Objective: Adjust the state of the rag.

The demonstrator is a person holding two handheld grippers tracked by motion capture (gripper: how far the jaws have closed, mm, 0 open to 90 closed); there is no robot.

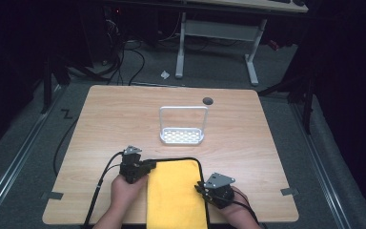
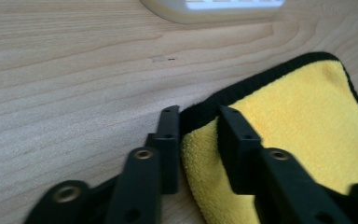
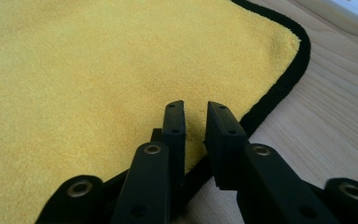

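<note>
One wooden table (image 1: pixel 124 114) carries everything under inspection, its top bare across the far half and along both side margins, leaving open room on every side of the items. A small dark round fitting (image 1: pixel 208 100) sits in the surface near the far edge.

Next in size, a yellow cloth (image 1: pixel 176 191) with black piping lies flat at the near edge, between the two hands; its near end runs past the table edge and out of the high view. Its far corners are rounded and lie flat on the wood.

Beyond the cloth, well apart from it, stands a white rack (image 1: pixel 182 136), a perforated tray with a tall wire hoop rising upright from it. Nothing lies in the tray.

The left gripper (image 2: pixel 198 116) sits at the cloth's far left corner. Its jaws stand a little apart, straddling the black hem: one jaw on bare wood just beside the edge, the other over the yellow pile. The pads are not pressing on the cloth.

The right gripper (image 3: pixel 196 109) rests over the cloth's right border, near its far right corner. Its jaws show a narrow gap with yellow fabric beneath; nothing is pinched between them.
</note>
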